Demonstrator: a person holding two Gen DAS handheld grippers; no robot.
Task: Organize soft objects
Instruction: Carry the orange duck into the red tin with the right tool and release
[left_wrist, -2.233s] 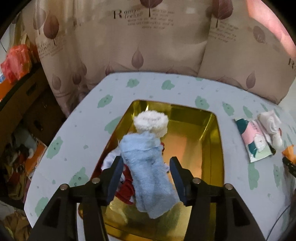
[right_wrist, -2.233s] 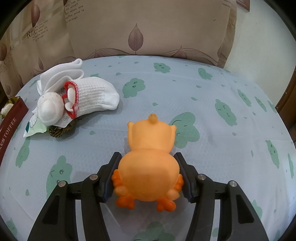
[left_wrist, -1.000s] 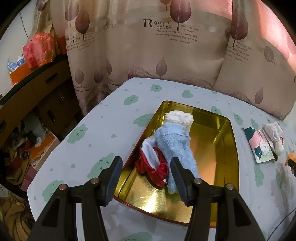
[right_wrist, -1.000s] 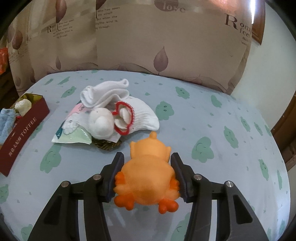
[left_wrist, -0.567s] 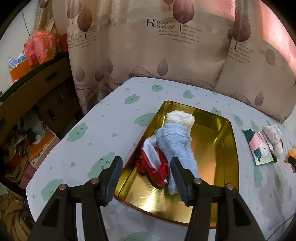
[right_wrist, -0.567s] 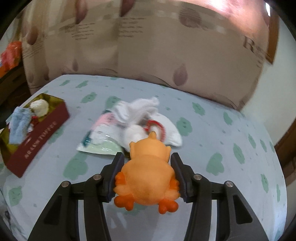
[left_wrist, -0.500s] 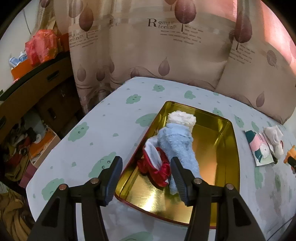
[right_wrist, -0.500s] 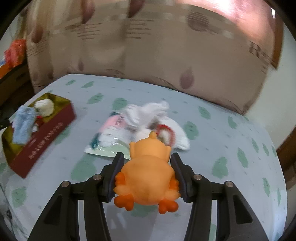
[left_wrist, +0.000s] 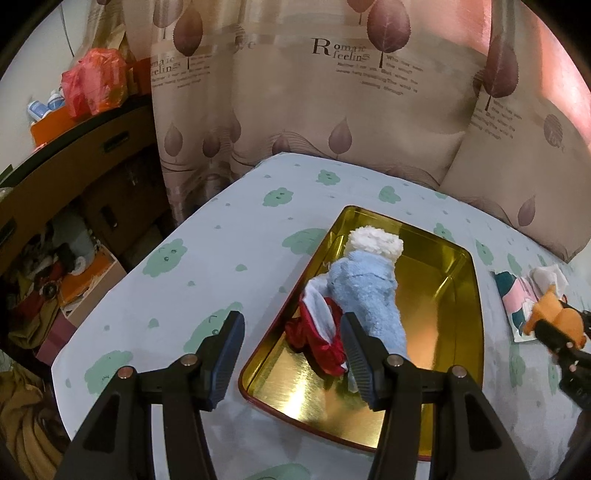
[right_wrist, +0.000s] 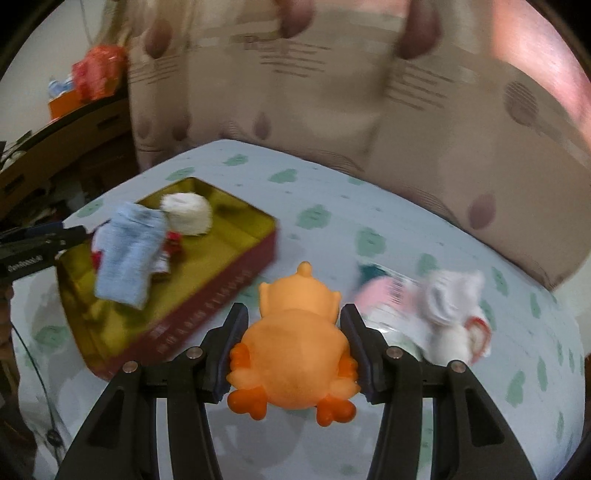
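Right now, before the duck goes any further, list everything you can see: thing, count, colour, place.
tin: 1, gold inside, dark red outside, on the table.
blue sock: 1, light blue with a white fluffy cuff, lying in the tin.
red and white cloth: 1, beside the blue sock in the tin.
toy duck: 1, orange, held off the table.
flat packet: 1, pink, white and teal, on the table right of the tin.
white socks: a blurred bundle with red trim, count unclear, at the packet.
tablecloth: 1, pale blue with green clouds.
curtain: beige, leaf print, behind the table.
left gripper: 1, black, open, empty, over the tin's near end.
right gripper: 1, black, shut on the toy duck.
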